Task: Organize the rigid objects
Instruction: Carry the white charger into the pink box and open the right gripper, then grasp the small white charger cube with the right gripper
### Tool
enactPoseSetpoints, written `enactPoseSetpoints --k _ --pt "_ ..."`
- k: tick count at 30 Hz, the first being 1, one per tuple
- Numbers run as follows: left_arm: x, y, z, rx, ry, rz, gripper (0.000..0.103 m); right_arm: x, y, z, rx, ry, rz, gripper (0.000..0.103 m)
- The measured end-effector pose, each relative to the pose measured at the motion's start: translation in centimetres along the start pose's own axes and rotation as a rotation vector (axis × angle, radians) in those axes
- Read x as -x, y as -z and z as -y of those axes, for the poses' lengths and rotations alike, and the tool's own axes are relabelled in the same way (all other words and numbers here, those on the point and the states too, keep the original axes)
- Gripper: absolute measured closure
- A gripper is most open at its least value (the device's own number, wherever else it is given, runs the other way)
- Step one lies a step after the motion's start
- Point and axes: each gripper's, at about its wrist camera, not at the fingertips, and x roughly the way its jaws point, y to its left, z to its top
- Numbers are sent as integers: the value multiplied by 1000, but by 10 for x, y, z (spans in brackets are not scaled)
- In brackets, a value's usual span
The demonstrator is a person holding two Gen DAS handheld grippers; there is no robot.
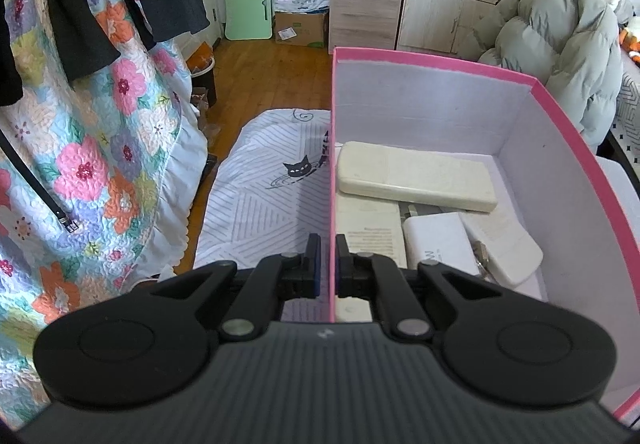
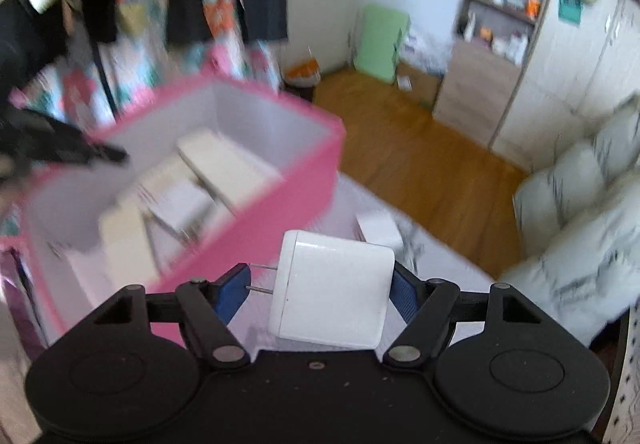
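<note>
A pink box (image 1: 568,132) with white inner walls sits on a bed; it also shows blurred in the right wrist view (image 2: 304,180). Inside lie a cream power bank (image 1: 416,176), a white charger (image 1: 440,244), another white block (image 1: 508,248) and a flat white box (image 1: 372,228). My left gripper (image 1: 331,264) is shut on the box's left wall, one finger on each side. My right gripper (image 2: 320,284) is shut on a white plug charger (image 2: 332,292), prongs pointing left, held right of the box. A small white block (image 2: 378,230) lies on the bed beyond it.
The bed sheet (image 1: 264,204) has a cat print. A floral quilt (image 1: 100,148) and dark clothes hang at left. A puffy jacket (image 1: 560,44) lies at right. Wood floor, a green board (image 1: 248,2), shelves and wardrobes stand behind.
</note>
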Motion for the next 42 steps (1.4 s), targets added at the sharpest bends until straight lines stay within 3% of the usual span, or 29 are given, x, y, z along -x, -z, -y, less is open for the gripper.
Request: enactPoseSetpoints --k 4,7,17,24,29,35,37,42 --pt "0 1 0 6 16 5 98 15 -27 -25 36 -67 72 26" --pt "0 1 -1 7 18 4 98 9 -43 -45 83 -132 75 26" --pt "-3 0 1 19 1 -12 97 -99 -79 -102 252 -132 -123 26" --pt "-2 0 4 -5 -20 -9 97 -165 -98 -93 168 -113 -262 25" --pt "-2 0 2 5 6 -7 98 -148 -98 -85 129 -121 -94 25" --pt "0 2 5 -16 -14 9 98 -89 -95 -60 92 -133 96 25" --pt "1 3 6 -18 -14 12 98 -70 -93 -45 85 -85 157 23" --pt "1 2 6 -24 -12 15 98 -38 -72 -4 38 67 202 23"
